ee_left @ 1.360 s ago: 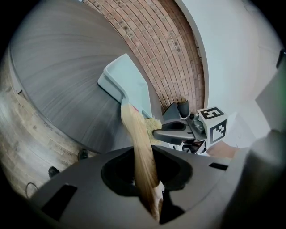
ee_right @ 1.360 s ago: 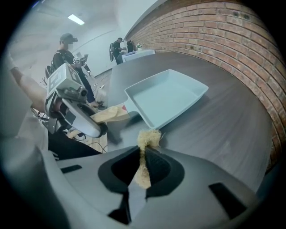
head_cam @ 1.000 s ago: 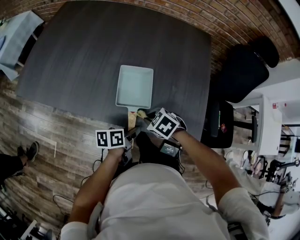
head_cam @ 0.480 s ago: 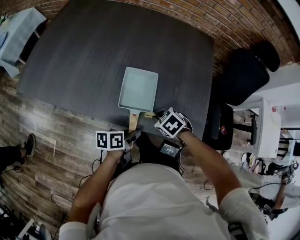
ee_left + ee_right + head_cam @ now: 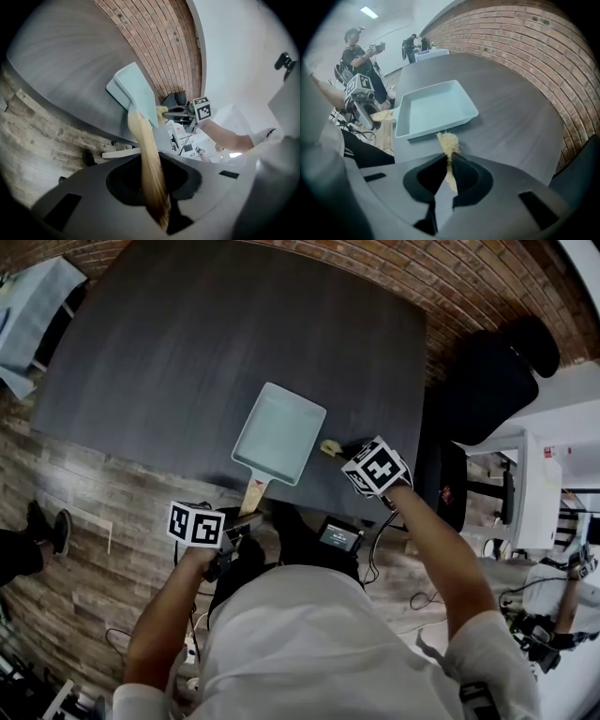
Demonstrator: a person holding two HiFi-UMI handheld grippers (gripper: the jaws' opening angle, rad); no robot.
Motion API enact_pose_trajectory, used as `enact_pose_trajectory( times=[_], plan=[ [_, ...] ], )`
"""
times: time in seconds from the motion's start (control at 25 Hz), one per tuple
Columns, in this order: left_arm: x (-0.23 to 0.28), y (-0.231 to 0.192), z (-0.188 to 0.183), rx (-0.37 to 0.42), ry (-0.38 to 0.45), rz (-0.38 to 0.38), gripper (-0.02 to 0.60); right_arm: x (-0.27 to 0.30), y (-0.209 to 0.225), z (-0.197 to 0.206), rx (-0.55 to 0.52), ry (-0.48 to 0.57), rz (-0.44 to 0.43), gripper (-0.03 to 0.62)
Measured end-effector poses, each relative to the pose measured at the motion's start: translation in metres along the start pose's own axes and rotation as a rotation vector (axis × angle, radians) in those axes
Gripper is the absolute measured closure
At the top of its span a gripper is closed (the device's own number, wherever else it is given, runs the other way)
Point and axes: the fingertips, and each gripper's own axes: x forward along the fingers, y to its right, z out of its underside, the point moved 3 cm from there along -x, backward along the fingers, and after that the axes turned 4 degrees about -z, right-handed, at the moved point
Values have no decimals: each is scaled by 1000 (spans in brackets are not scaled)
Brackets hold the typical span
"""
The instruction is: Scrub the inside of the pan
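Dark table bears a pale pan, scrubber just beside.

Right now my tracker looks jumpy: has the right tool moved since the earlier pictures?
Yes. The right tool, shut on its scrubber, has swung rightward along the table's near edge, from by the pan's handle to beside its right corner.

A dark grey wood-grain table stands on a plank floor, its far edge against a brick wall. A pale blue rectangular pan lies near the table's front edge, its wooden handle jutting past that edge.
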Motion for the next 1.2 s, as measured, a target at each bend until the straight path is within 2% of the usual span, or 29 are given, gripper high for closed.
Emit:
enact_pose_trajectory(
  times=[0.16, 0.28, 0.36, 0.56, 0.76, 1.04, 1.2],
  plan=[
    [-12, -3, 8, 34, -72, 25, 505, -7, 18, 0, 7, -23, -20, 556],
    [-21, -6, 12, 67, -129, 45, 505, -7, 30, 3, 43, -48, -69, 556],
    [-28, -8, 15, 94, -171, 60, 505, -6, 36, 6, 93, -68, -134, 556],
    [-43, -15, 14, 163, -272, 84, 505, -1, 38, 12, 192, -164, -373, 556],
    [-51, -23, 10, 219, -356, 85, 508, 3, 54, 14, 232, -199, -437, 556],
    [-55, -25, 10, 242, -412, 101, 508, 12, 22, 12, 166, -290, -632, 556],
    [-57, -27, 8, 263, -449, 99, 508, 15, 19, 4, 134, -320, -698, 556]
  ],
)
